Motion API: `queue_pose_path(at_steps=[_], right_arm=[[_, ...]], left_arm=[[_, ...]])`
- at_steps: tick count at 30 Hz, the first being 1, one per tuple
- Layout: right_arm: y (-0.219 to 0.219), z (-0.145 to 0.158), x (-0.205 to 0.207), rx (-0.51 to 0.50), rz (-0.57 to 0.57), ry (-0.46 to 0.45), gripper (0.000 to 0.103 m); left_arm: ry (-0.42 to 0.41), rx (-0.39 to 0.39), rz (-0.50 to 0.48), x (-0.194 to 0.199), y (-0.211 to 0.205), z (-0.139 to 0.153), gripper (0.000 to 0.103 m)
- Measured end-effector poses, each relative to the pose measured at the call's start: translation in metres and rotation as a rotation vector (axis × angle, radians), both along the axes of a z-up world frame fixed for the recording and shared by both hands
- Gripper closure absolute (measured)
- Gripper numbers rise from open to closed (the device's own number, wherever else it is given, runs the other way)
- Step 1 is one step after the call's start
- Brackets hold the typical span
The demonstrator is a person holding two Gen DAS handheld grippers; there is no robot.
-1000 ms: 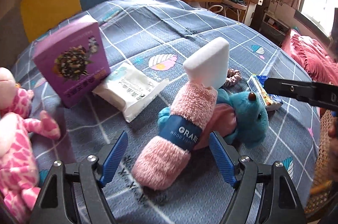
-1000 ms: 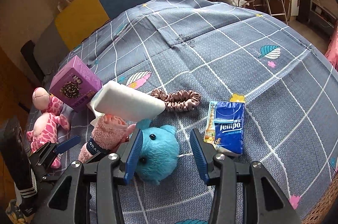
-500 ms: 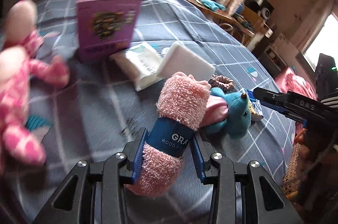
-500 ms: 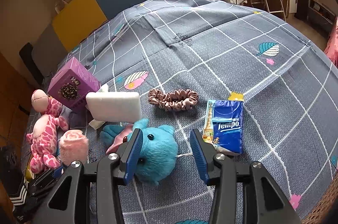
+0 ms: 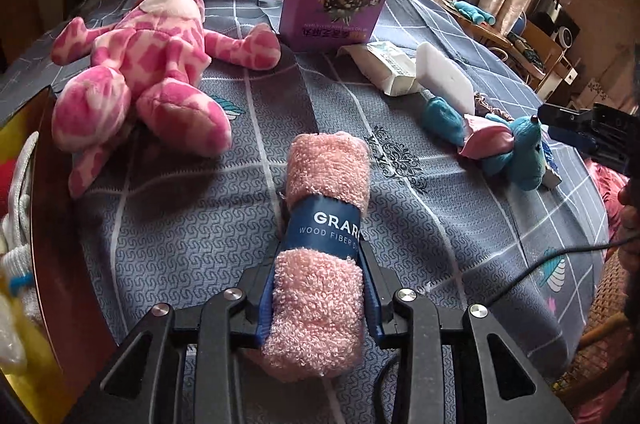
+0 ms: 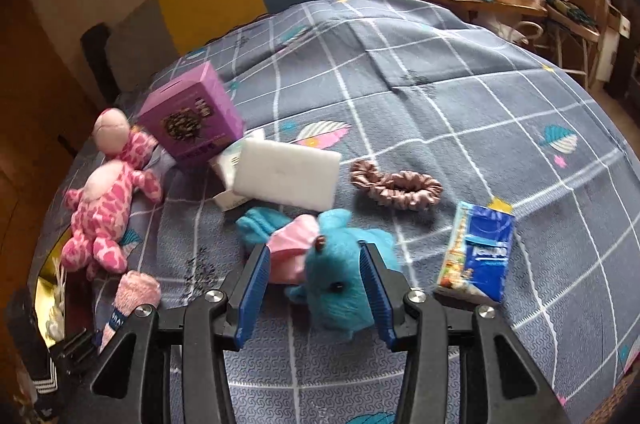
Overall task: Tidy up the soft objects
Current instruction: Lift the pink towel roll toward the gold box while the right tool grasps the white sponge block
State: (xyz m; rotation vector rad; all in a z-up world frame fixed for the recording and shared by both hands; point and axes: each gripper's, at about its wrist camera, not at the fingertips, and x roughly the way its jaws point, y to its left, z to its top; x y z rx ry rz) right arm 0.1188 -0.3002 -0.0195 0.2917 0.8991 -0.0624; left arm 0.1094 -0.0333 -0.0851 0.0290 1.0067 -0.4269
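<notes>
Grey grid-patterned bedspread (image 5: 168, 224). Left gripper (image 5: 320, 256) closing on rolled pink fluffy towel (image 5: 326, 192), pads at blue paper band: light, squashy, slip-prone. Right gripper (image 6: 314, 264) part-open, straddling blue plush toy (image 6: 344, 280).

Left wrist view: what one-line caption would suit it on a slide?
Left gripper closing on a rolled pink towel above the grey checked bedspread, beside a pink plush giraffe.

A fluffy pink terry-cloth towel roll (image 5: 320, 256) wears a matt navy paper band (image 5: 326, 228). Beside it, the pink spotted plush giraffe (image 5: 136, 64) looks velvety; beyond the roll, the purple cardboard box (image 5: 332, 8) is smooth.
</notes>
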Motion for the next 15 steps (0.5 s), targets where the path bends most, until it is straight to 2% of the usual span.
queue_pose_path(at_steps=[3, 8, 15], right_arm=[[0.024, 0.003, 0.013, -0.087, 0.119, 0.012, 0.056], [0.048, 0.010, 0.047, -0.220, 0.263, 0.038, 0.047], [0.050, 0.013, 0.099, -0.335, 0.361, 0.096, 0.037]], left_arm=[[0.002, -0.007, 0.003, 0.002, -0.003, -0.002, 0.066], [0.007, -0.037, 0.000, 0.002, 0.005, -0.002, 0.066], [0.024, -0.083, 0.006, 0.003, 0.013, -0.002, 0.067]])
